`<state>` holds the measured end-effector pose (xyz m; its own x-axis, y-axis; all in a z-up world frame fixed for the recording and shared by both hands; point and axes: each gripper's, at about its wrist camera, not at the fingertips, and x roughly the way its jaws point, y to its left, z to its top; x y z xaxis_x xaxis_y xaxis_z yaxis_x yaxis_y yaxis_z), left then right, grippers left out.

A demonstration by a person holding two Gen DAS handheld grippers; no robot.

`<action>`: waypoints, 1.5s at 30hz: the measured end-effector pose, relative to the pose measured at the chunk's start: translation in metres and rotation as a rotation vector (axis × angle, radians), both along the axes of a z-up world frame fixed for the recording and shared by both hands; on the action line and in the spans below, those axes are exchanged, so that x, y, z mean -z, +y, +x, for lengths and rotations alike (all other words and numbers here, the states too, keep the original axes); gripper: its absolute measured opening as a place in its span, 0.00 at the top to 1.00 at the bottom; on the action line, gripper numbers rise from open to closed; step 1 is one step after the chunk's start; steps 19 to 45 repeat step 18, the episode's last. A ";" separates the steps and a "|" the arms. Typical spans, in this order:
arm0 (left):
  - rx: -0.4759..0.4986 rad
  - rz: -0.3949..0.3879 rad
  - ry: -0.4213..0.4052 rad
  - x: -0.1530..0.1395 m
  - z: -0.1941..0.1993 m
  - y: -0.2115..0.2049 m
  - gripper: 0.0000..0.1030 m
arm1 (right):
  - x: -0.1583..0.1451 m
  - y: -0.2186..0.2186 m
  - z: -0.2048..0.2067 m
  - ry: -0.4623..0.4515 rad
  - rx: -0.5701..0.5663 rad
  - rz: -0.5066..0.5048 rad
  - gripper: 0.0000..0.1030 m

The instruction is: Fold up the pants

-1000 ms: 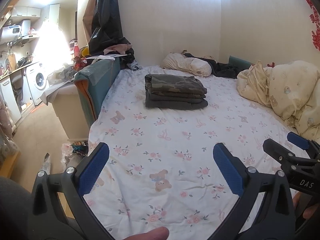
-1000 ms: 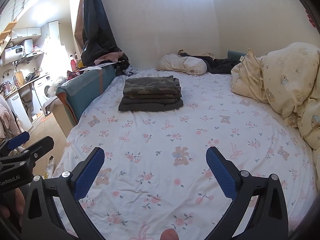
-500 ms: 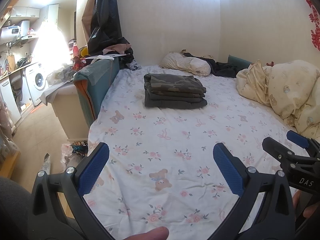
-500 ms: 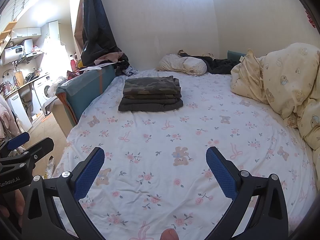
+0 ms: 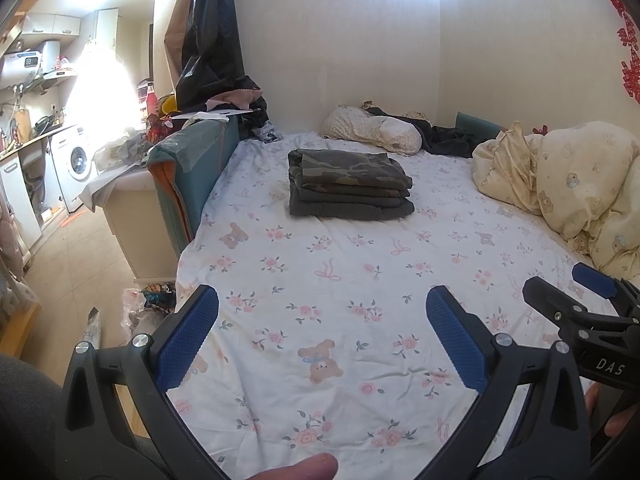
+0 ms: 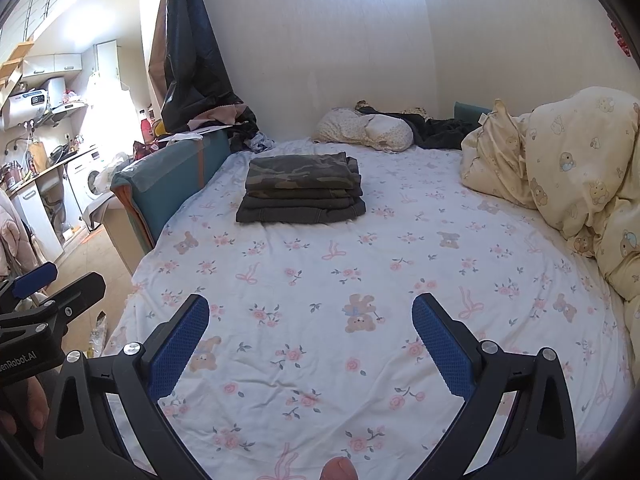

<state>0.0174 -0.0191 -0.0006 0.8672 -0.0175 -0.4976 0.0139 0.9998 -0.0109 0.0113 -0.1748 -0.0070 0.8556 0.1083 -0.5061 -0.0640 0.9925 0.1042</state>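
Observation:
A neat stack of folded pants (image 5: 348,182) (image 6: 300,190), camouflage on top and dark grey beneath, rests on the flowered bed sheet (image 5: 352,280) (image 6: 360,264) toward the far side of the bed. My left gripper (image 5: 320,328) hovers over the near part of the bed, jaws wide apart, nothing between its blue pads (image 5: 186,338). My right gripper (image 6: 310,334) is likewise open and empty, well short of the stack. Each gripper shows at the edge of the other's view.
A cream duvet (image 5: 572,184) (image 6: 568,168) is bunched along the right side. A pillow (image 5: 372,130) and dark clothes lie at the head by the wall. A teal headboard panel (image 5: 192,168) edges the bed's left; beyond is floor with clutter and a washing machine (image 5: 78,160).
Both grippers have stayed nearly still and open; the left wrist view drifted very slightly. The pants stack has not moved.

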 end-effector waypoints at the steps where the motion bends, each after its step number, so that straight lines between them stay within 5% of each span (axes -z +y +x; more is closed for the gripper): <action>1: 0.000 0.000 0.000 0.000 0.000 0.000 0.00 | -0.001 0.000 0.000 -0.001 -0.002 0.002 0.00; 45: -0.014 0.009 0.014 0.001 0.005 0.002 0.00 | -0.001 -0.003 0.002 0.005 -0.007 -0.008 0.00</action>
